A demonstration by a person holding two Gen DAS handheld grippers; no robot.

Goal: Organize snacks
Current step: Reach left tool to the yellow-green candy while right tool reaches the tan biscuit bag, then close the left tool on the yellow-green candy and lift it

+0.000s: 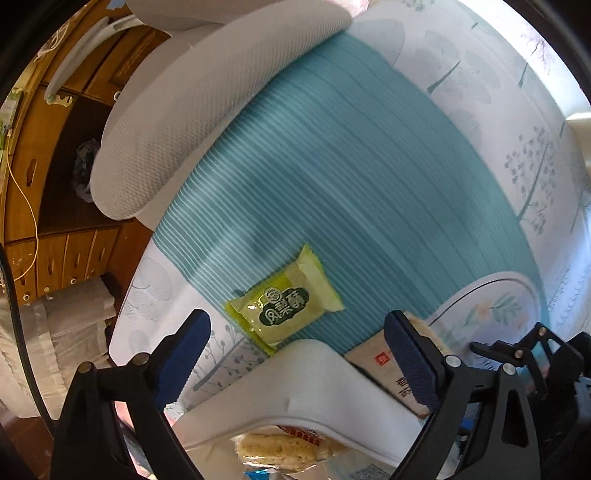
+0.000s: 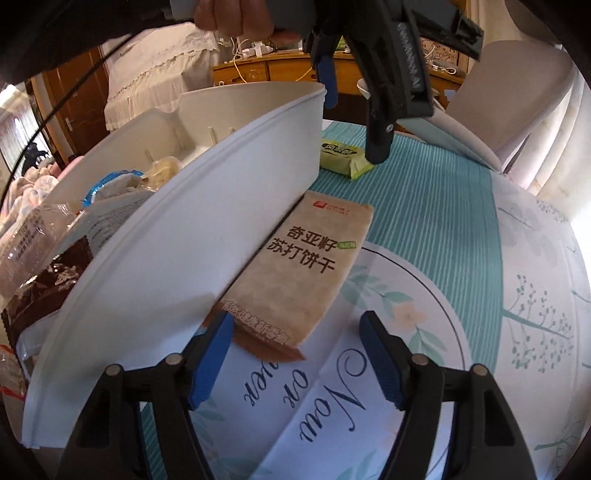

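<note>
A green snack packet [image 1: 284,299] [image 2: 343,158] lies flat on the teal striped bedcover [image 1: 332,166]. My left gripper [image 1: 297,358] [image 2: 352,122] hangs open over the corner of the white basket [image 1: 295,384], just short of the packet. In the right wrist view one of its fingertips [image 2: 376,151] stands at the packet's edge. A tan cracker pack [image 2: 310,266] [image 1: 384,365] lies along the basket's outer wall [image 2: 166,240]. My right gripper [image 2: 297,362] [image 1: 528,354] is open. The pack's near end lies between its fingers, and the right pad stands clear of it.
The basket holds several snacks, among them a pale rice cake [image 1: 280,450] and a brown pack [image 2: 48,291]. A white pillow [image 1: 184,110] lies at the bed's far end. Wooden drawers [image 1: 66,258] stand beside the bed. A person's hand [image 2: 236,18] holds the left gripper.
</note>
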